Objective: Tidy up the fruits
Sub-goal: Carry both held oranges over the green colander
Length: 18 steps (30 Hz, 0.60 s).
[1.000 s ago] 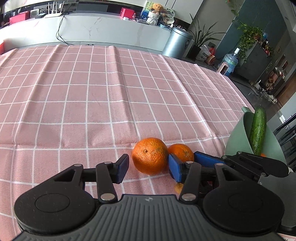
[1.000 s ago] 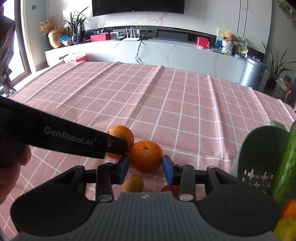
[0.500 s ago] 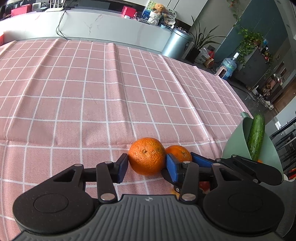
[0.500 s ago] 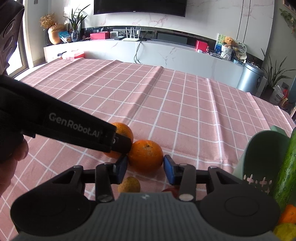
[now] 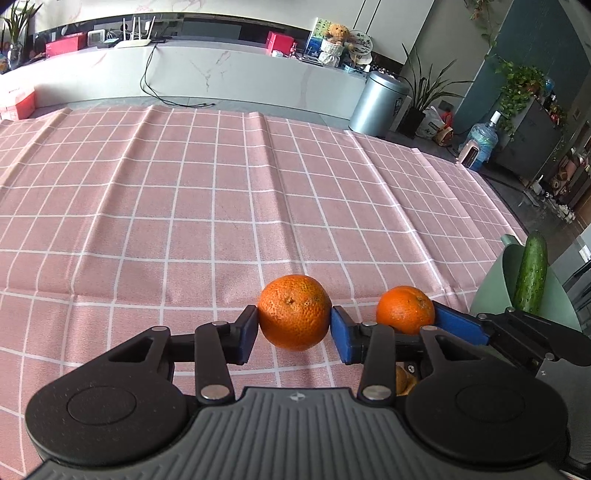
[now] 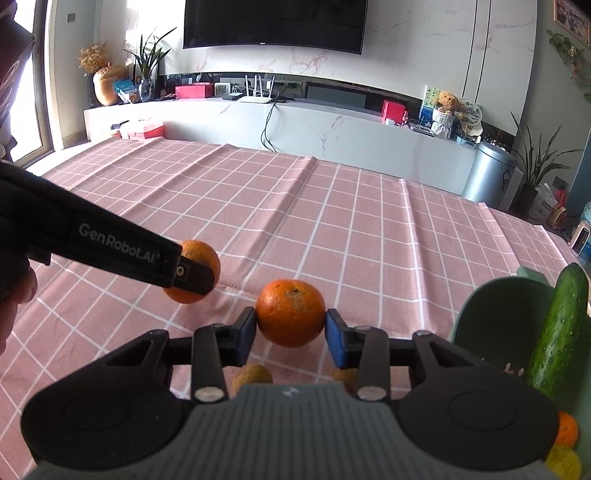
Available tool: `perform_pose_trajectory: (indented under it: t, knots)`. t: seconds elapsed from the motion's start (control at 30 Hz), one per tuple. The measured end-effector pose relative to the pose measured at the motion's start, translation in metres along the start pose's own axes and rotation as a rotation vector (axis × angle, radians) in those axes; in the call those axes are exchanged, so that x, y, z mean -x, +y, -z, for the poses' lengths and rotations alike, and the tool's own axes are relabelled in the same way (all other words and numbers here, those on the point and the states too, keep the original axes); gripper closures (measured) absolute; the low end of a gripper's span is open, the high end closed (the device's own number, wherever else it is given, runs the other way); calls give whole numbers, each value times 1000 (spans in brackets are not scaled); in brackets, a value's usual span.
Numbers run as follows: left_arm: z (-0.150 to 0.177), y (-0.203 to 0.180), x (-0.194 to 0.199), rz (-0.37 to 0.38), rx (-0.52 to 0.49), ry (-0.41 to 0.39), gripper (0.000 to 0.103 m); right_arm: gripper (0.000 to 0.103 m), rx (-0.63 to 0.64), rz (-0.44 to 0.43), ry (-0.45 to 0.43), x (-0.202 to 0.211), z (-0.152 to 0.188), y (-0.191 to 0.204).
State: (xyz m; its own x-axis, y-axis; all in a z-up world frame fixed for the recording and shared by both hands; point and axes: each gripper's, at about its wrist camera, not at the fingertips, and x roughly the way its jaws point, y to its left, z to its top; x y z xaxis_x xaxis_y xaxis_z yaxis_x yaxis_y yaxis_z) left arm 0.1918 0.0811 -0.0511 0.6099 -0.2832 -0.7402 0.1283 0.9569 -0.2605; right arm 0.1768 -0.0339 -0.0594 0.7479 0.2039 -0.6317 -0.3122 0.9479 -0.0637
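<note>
- 2 tools in play, each clenched on its own fruit.
- Left tool (image 5: 294, 318): blue pads press both sides of the left-hand orange (image 5: 293, 312). Jaws have just been closing w/ that orange between them.
- Right tool (image 6: 290, 322): pads grip the right-hand orange (image 6: 290, 312) at 9 & 3 o'clock, stem scar facing up.
- Left wrist view: right-hand orange sits at 3 o'clock of the left-hand one, apart from it, w/ one blue pad of the right tool against its far side.
- Right wrist view: left-hand orange at approx 10 o'clock of the right-hand one, partly behind the left tool's black finger marked "GenRobot.AI". A person's hand (image 6: 14, 295) shows at the frame's left edge.
- Under the right tool's fingers, on the table: a small brownish fruit (image 6: 252, 374) at 7 o'clock of the right-hand orange. A 2nd orange-ish bit at 5 o'clock is mostly hidden, can't tell what it is.
- Green basket (image 6: 491, 314) at 3 o'clock, near the table's right edge. A cucumber (image 6: 561, 328) leans upright inside it. Lower down, an orange fruit (image 6: 567, 428) and a yellow fruit (image 6: 563, 461).
- Pink checked cloth (image 5: 184, 184) covers the table, creased lengthwise, bare towards 12 o'clock.
- Beyond the table: white marble counter (image 6: 332, 129) w/ router & boxes, dark TV (image 6: 273, 24) above it, metal bin (image 6: 491, 173) and potted plants at approx 2 o'clock.
</note>
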Motion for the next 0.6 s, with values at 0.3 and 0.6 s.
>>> perform_pose_trajectory:
  t: [0.3, 0.6]
  knots:
    - [8, -16, 27, -50, -29, -21, 55, 66, 16, -24, -40, 38, 2, 3]
    - [23, -50, 65, -27, -56, -68, 55, 66, -53, -25, -60, 93, 10, -5]
